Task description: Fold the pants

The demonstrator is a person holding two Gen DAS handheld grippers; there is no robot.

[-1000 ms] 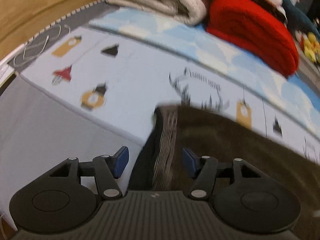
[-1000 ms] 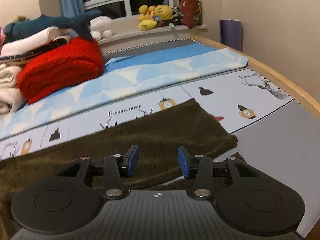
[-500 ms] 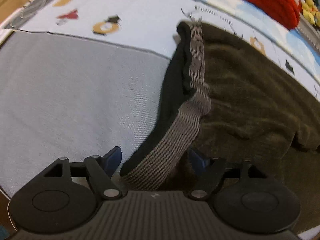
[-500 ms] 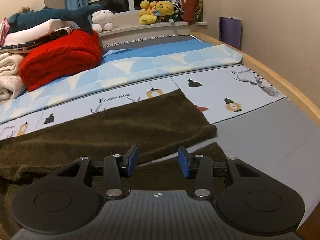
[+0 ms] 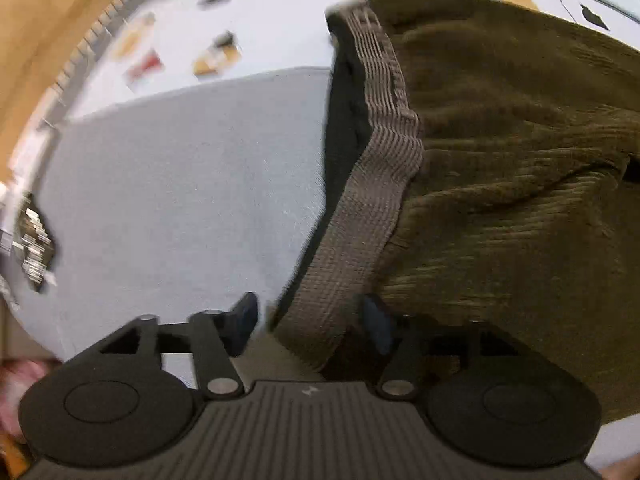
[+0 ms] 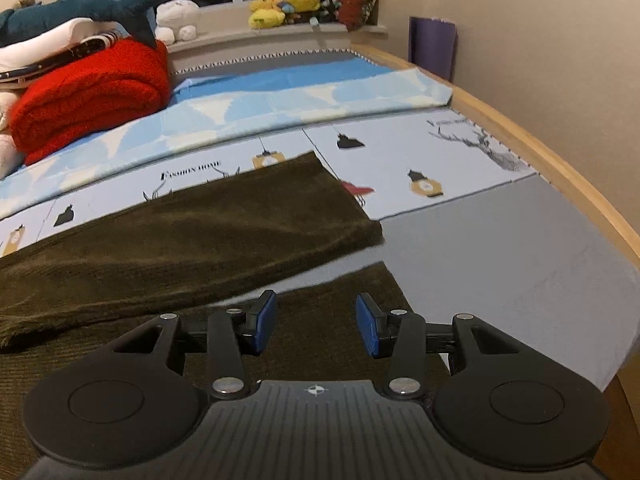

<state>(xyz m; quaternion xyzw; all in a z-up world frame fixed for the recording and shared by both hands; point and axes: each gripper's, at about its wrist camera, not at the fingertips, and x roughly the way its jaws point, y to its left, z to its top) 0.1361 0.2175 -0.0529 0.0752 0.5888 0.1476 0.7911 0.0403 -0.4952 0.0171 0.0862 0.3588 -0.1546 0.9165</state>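
Dark olive corduroy pants (image 5: 500, 168) lie flat on the bed. Their grey ribbed waistband (image 5: 360, 216) runs down the middle of the left wrist view. My left gripper (image 5: 310, 322) is open, its jaws either side of the waistband's near end. In the right wrist view the two legs (image 6: 208, 236) stretch across the bed with a narrow gap between them. My right gripper (image 6: 316, 322) is open and empty just above the near leg's hem (image 6: 352, 292).
The bed has a grey sheet (image 6: 500, 264) and a printed light blue cover (image 6: 400, 152). A red blanket (image 6: 92, 96) and folded white bedding are stacked at the far left. Plush toys (image 6: 280, 8) sit on the windowsill. The wooden bed frame (image 6: 560, 172) curves along the right.
My left gripper has dropped closer to the waistband's near end, which now lies between its open jaws. My right gripper has moved slightly forward over the near leg.
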